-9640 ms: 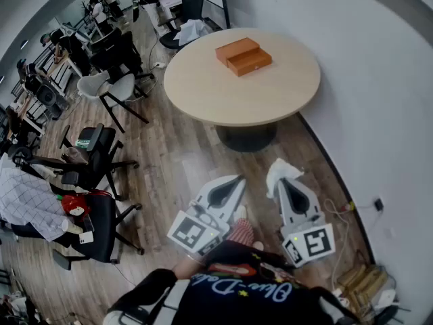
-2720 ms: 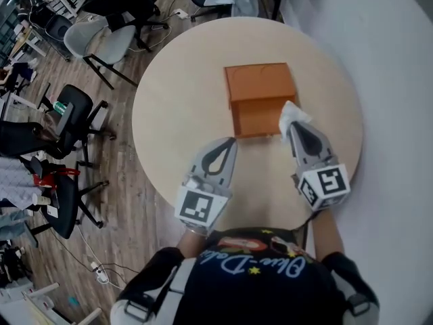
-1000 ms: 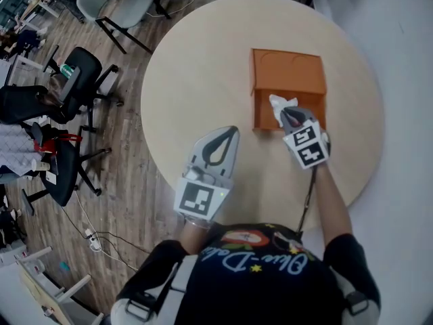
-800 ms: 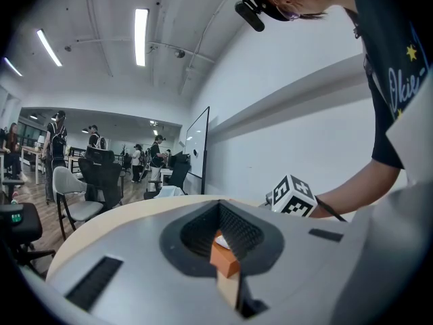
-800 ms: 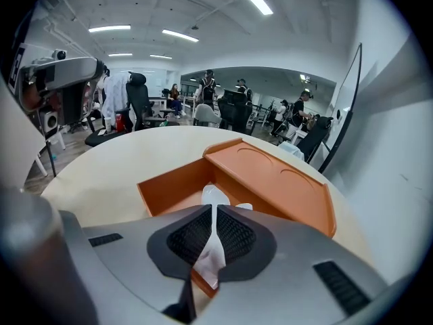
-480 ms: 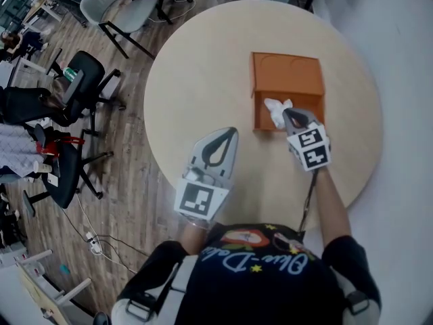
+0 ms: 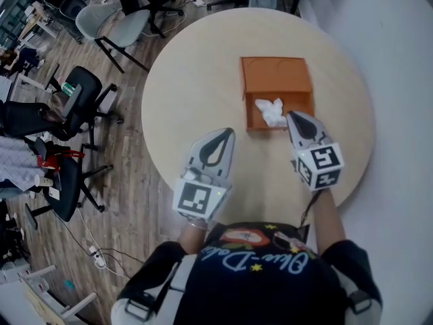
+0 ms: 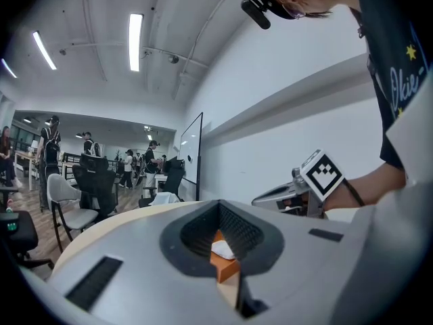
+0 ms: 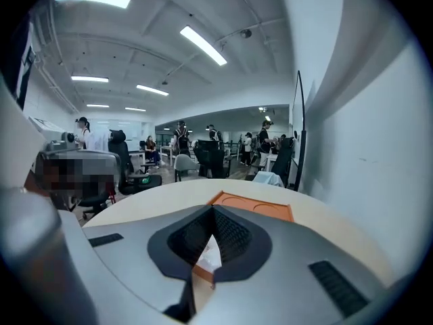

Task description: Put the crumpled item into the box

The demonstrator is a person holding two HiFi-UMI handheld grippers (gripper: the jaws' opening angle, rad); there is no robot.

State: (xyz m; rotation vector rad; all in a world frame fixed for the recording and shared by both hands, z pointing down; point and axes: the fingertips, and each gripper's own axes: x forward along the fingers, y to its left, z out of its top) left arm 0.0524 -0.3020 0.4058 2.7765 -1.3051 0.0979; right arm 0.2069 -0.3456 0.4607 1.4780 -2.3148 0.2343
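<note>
The orange box (image 7: 277,80) lies open on the round table (image 7: 196,80), its lid flat behind the tray. Inside the tray rests the crumpled white paper (image 7: 270,111), with nothing holding it. My right gripper (image 7: 292,116) hangs just in front of the tray's right end, shut and empty, its tips a little to the right of the paper. Over the table's near part my left gripper (image 7: 229,133) is shut and empty too. Through the left gripper view's jaws I see the box corner (image 8: 226,266) and the paper (image 8: 221,249). The right gripper view shows the paper (image 9: 210,254) and the lid (image 9: 254,206).
Office chairs (image 7: 101,19) and a black chair (image 7: 78,90) stand on the wooden floor left of the table. A white wall (image 7: 399,80) runs close along the table's right side. Several people stand far back in the room (image 9: 179,137).
My right gripper has let go of the paper and drawn back from the box. The paper now lies loose in the tray. The left gripper has barely moved.
</note>
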